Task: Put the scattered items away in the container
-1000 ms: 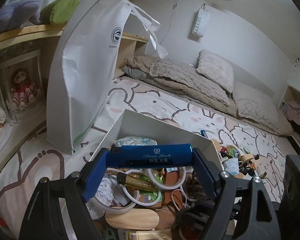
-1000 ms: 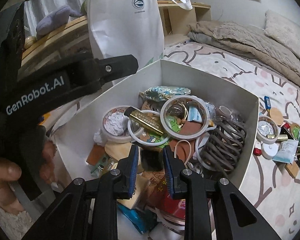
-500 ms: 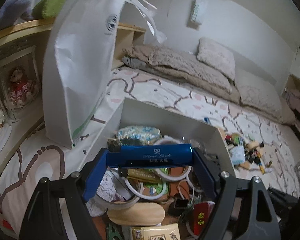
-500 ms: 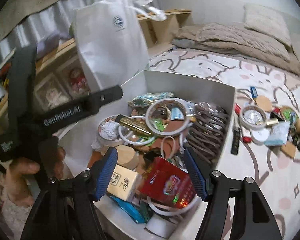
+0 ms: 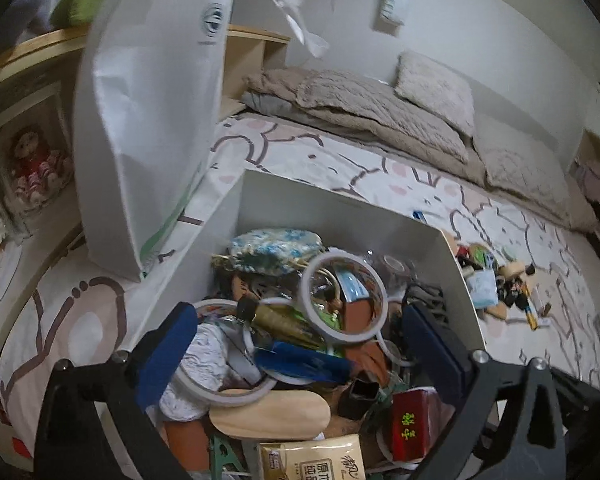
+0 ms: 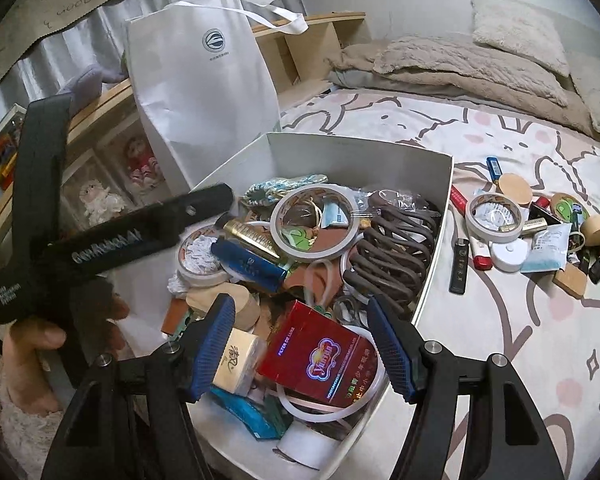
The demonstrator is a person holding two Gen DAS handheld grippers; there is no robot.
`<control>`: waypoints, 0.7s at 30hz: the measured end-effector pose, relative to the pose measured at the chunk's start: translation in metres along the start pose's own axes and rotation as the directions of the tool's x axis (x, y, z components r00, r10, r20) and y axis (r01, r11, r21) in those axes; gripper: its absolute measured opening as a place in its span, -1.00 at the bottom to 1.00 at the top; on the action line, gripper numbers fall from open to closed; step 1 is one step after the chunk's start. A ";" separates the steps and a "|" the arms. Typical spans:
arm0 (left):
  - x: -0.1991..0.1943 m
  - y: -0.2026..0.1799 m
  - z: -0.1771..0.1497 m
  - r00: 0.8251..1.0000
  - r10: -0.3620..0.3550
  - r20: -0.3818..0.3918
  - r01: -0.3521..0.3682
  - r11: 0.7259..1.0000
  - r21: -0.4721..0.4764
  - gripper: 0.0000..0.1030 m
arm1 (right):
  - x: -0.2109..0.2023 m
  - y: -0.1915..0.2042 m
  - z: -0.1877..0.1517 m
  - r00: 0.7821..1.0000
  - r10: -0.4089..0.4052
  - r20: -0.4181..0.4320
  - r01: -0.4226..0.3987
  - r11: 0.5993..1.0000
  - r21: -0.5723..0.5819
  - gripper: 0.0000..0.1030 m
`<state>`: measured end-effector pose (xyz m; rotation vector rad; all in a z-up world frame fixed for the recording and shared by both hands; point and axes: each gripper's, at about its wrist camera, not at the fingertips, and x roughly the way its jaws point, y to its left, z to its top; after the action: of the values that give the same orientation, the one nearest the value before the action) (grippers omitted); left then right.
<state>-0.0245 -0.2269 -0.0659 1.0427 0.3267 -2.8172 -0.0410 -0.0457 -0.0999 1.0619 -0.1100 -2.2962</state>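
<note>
A white box (image 6: 436, 216) (image 5: 340, 216) on the bed is heaped with tape rolls, packets and a brown hair claw (image 6: 396, 248). A blue tube (image 5: 304, 362) (image 6: 248, 264) lies on the heap, free of any finger. My left gripper (image 5: 304, 344) is open and empty just above it; it also shows at the left of the right wrist view (image 6: 204, 200). My right gripper (image 6: 304, 344) is open and empty above a red packet (image 6: 320, 356) at the box's near end. Scattered items (image 6: 512, 232) (image 5: 496, 284) lie on the sheet right of the box.
A tall white paper bag (image 6: 204, 96) (image 5: 148, 120) stands against the box's far left corner. A wooden shelf with dolls (image 5: 28, 160) runs along the left. Beige blankets and pillows (image 6: 472, 64) lie at the head of the bed.
My left gripper opened and dropped the blue tube onto the heap in the box. My right gripper opened wide and pulled back from the box.
</note>
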 end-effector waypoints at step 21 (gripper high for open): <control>-0.016 -0.002 0.007 0.999 -0.001 0.049 0.001 1.000 0.006 1.00 | -0.020 0.000 0.015 0.994 -0.052 0.094 0.058 0.997 -0.058 0.45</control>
<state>-0.0168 -0.2259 -0.0498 0.9737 0.3135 -2.8412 -0.0421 -0.0371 -0.0767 0.9389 -0.0486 -2.3834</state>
